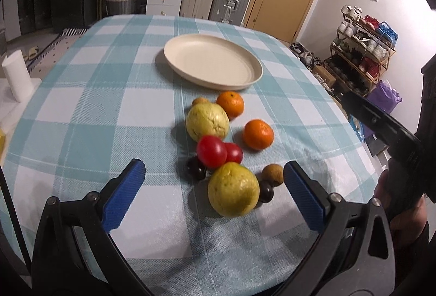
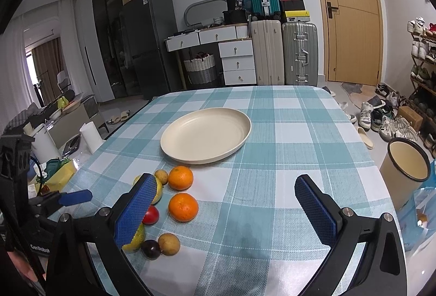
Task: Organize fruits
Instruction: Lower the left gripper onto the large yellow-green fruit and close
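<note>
A cream plate point(image 1: 212, 61) point(image 2: 205, 136) lies bare on the checked tablecloth. In front of it sits a cluster of fruit: two oranges point(image 1: 257, 134) point(image 2: 183, 207), two yellow-green guavas point(image 1: 233, 193), two red tomatoes point(image 1: 211, 151), dark plums point(image 1: 195, 172) and small brown longans point(image 1: 273, 174). My left gripper point(image 1: 214, 181) is open just above the near guava, its blue pads on either side of it. My right gripper point(image 2: 223, 196) is open over bare cloth right of the fruit; its left finger hides part of the guavas.
A cream cup point(image 2: 406, 162) stands off the table's right edge beside a blue bag. White rolls point(image 1: 15, 78) and clutter sit at the left. Suitcases, drawers, a door and a shoe rack point(image 1: 362, 50) lie beyond the table.
</note>
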A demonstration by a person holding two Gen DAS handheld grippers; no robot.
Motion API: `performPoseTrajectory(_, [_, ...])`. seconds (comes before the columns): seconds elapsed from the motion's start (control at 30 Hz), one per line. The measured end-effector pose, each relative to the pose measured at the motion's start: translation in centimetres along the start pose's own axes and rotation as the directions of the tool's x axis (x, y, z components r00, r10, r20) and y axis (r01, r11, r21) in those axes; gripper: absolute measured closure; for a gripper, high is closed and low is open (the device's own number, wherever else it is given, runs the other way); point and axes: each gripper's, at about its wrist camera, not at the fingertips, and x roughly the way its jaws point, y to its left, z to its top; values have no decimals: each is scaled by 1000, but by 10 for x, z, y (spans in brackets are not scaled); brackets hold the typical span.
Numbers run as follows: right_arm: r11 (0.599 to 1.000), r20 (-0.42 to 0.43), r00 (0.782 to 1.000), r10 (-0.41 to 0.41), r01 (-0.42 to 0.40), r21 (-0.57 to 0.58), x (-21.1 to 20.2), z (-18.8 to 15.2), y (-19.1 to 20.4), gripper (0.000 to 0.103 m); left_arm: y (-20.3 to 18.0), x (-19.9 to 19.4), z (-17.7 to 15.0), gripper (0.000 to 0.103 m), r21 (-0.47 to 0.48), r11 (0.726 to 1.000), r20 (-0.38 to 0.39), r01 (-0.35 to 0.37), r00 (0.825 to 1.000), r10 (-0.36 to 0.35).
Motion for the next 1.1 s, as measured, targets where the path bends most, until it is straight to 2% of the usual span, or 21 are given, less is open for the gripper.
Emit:
performPoseTrajectory(0.17, [1000, -3, 1000, 0, 0, 2, 1, 0, -1, 0, 0, 9, -4, 3, -10, 1000, -21, 15, 1000, -15])
performPoseTrajectory(0.47, [1000, -14, 1000, 0, 0, 19, 3, -2, -6, 0, 2, 21, -9, 17, -41, 997, -64, 63, 996, -66])
performPoseTrajectory(0.7, [1000, -15, 1000, -1, 1, 21, 3, -2, -7, 0, 0, 26, -10, 36, -49, 992, -99, 118, 988, -122])
performPoseTrajectory(0.77, [1000, -15, 1000, -1, 1, 21, 3, -2, -7, 0, 0, 26, -11, 37, -51, 991, -103, 125, 986, -130])
performPoseTrajectory(0.83, [1000, -17, 1000, 0, 1, 21, 3, -2, -7, 0, -1, 26, -12, 47, -56, 989, -109, 140, 983, -146])
performPoseTrajectory(0.93, [1000, -17, 1000, -1, 1, 23, 4, -3, -8, 0, 0, 27, -12, 54, -61, 988, -115, 145, 982, -151])
performPoseTrajectory(1.1, [1000, -19, 1000, -1, 1, 21, 4, -3, -8, 0, 4, 28, -12, 59, -79, 983, -116, 165, 978, -173])
